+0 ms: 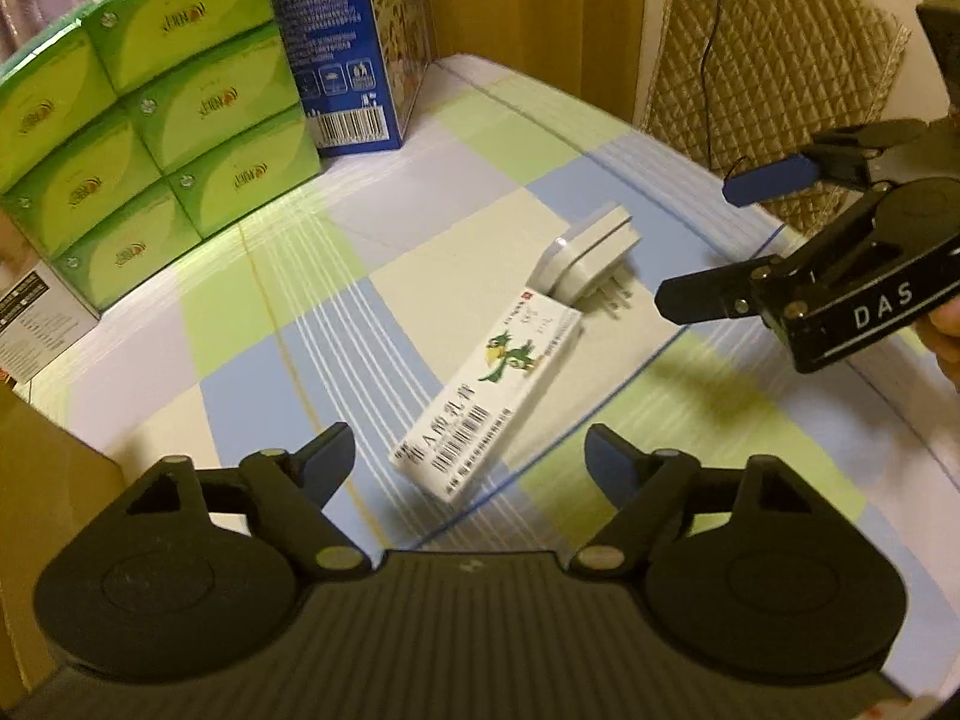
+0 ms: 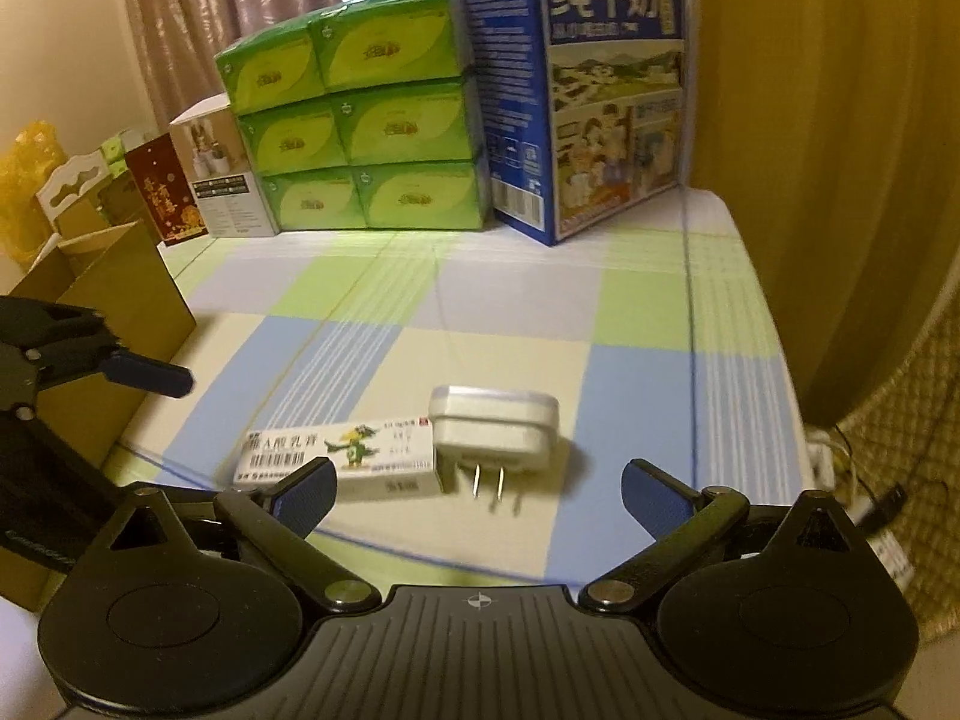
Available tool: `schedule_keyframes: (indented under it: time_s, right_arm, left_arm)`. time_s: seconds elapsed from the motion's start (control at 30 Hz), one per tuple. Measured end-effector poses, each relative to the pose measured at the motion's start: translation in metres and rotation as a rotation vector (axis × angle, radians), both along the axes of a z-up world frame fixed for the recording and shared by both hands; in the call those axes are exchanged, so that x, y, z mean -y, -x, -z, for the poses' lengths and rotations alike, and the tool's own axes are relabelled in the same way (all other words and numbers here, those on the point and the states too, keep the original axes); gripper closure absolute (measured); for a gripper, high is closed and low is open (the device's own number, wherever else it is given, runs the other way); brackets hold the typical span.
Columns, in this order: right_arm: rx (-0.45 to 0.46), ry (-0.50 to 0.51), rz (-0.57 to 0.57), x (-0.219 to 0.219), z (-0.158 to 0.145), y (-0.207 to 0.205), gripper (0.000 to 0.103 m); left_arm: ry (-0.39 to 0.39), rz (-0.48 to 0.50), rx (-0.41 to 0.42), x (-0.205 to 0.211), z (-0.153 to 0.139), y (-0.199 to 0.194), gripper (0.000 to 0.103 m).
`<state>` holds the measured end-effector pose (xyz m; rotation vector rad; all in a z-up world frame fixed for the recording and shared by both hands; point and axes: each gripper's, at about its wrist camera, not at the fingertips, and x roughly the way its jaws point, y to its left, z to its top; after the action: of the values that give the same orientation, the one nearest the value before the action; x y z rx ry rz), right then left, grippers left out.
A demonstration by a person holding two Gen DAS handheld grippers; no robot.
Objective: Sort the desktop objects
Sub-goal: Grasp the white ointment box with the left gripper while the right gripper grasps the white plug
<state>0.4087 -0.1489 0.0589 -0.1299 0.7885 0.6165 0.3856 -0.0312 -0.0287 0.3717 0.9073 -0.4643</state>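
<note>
Both grippers — left gripper, right gripper — are seen open, empty; "DAS" is read on one, while the ointment box print is blurred beside the plug adapter.

Pinkish curtains hang behind the checked table.

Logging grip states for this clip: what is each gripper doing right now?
Left gripper: open, holding nothing; the white medicine box lies ahead of it.
Right gripper: open, empty, over the white plug adapter.

I see a white ointment box lying flat, one end touching a white plug adapter, prongs exposed.
</note>
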Motion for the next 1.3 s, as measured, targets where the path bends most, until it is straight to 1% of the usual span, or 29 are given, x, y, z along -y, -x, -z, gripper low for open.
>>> schedule_keyframes:
  time_s: [0.07, 0.2, 0.3, 0.43, 0.47, 0.63, 0.7, 0.77, 0.87, 0.93, 1.07, 1.13, 1.23, 1.3]
  right_arm:
    - [-0.001, -0.001, -0.003, -0.003, 0.004, -0.008, 0.010]
    - [-0.008, -0.002, -0.021, -0.009, 0.013, -0.022, 0.012]
    - [-0.014, -0.001, -0.035, -0.014, 0.019, -0.030, 0.013]
    - [-0.036, -0.016, -0.018, -0.019, 0.029, -0.042, 0.015]
    - [-0.043, -0.020, -0.013, -0.019, 0.031, -0.044, 0.016]
    - [-0.069, -0.018, -0.002, -0.024, 0.041, -0.052, 0.027]
    - [-0.066, -0.012, 0.001, -0.024, 0.043, -0.053, 0.038]
    - [-0.059, -0.011, 0.012, -0.022, 0.043, -0.052, 0.039]
    - [-0.052, 0.004, 0.006, -0.020, 0.042, -0.045, 0.039]
    - [-0.054, 0.016, 0.010, -0.018, 0.041, -0.037, 0.039]
    - [-0.069, 0.023, 0.029, -0.011, 0.038, -0.016, 0.039]
    - [-0.080, 0.029, 0.039, -0.007, 0.035, 0.000, 0.039]
    - [-0.114, 0.029, 0.058, -0.001, 0.031, 0.026, 0.039]
    - [-0.148, 0.009, 0.081, 0.007, 0.028, 0.047, 0.039]
  left_arm:
    - [-0.028, 0.013, -0.008, 0.003, 0.007, -0.009, 0.028]
    - [-0.057, 0.049, -0.043, 0.009, 0.022, -0.022, 0.029]
    - [-0.072, 0.062, -0.060, 0.011, 0.031, -0.028, 0.035]
    - [-0.073, 0.053, -0.069, 0.013, 0.042, -0.037, 0.044]
    - [-0.075, 0.048, -0.070, 0.013, 0.044, -0.038, 0.046]
    - [-0.061, 0.044, -0.082, 0.015, 0.052, -0.042, 0.051]
    - [-0.054, 0.039, -0.088, 0.016, 0.054, -0.042, 0.052]
    - [-0.040, 0.034, -0.092, 0.015, 0.053, -0.042, 0.059]
    - [-0.042, 0.034, -0.090, 0.017, 0.052, -0.038, 0.066]
    - [-0.041, 0.013, -0.093, 0.017, 0.051, -0.032, 0.070]
    - [-0.032, -0.056, -0.113, 0.014, 0.050, -0.015, 0.070]
    - [-0.035, -0.080, -0.120, 0.012, 0.050, 0.001, 0.070]
    - [-0.041, -0.120, -0.132, 0.010, 0.048, 0.030, 0.070]
    - [-0.043, -0.150, -0.131, 0.009, 0.045, 0.055, 0.070]
